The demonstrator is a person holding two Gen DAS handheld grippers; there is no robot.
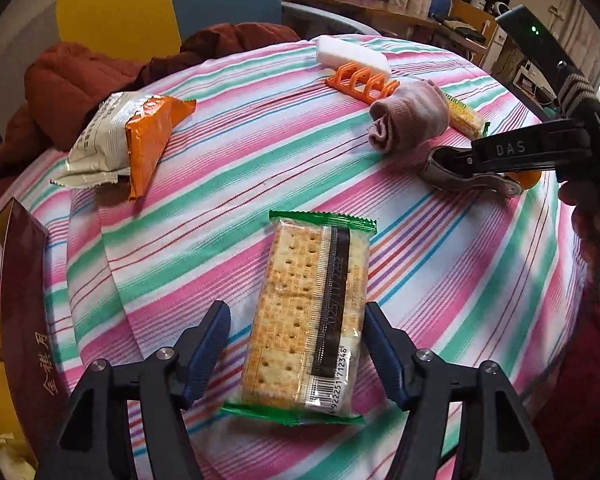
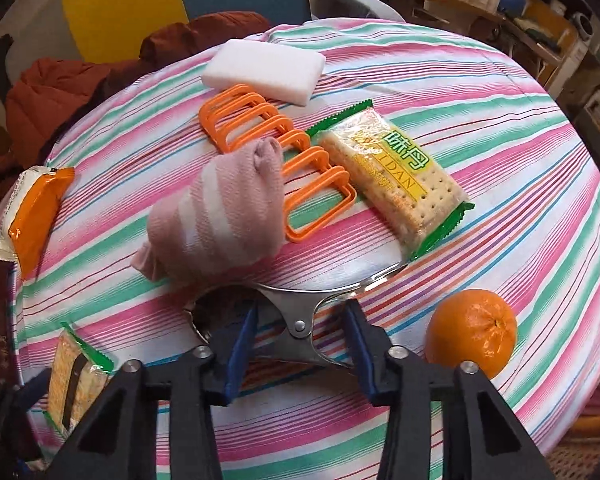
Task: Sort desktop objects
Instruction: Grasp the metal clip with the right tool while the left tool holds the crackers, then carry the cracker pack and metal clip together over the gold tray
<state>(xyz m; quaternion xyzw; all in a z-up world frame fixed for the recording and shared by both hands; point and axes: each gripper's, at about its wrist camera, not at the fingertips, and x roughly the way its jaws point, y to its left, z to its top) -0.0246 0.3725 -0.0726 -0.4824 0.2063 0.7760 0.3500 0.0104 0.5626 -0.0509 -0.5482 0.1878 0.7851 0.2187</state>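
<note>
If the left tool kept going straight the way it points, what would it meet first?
The cracker pack, lying seam side up on the striped cloth, between the left tool's fingers. The gap left above it is hard to judge.

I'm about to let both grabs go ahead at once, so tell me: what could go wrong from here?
1. The left gripper straddles the cracker pack but only its right finger looks close, so a squeeze could push it sideways or crush the crackers.
2. The right gripper is astride the metal tongs, which are thin and shiny and might slip.
3. The orange beside them could be nudged and roll.
</note>
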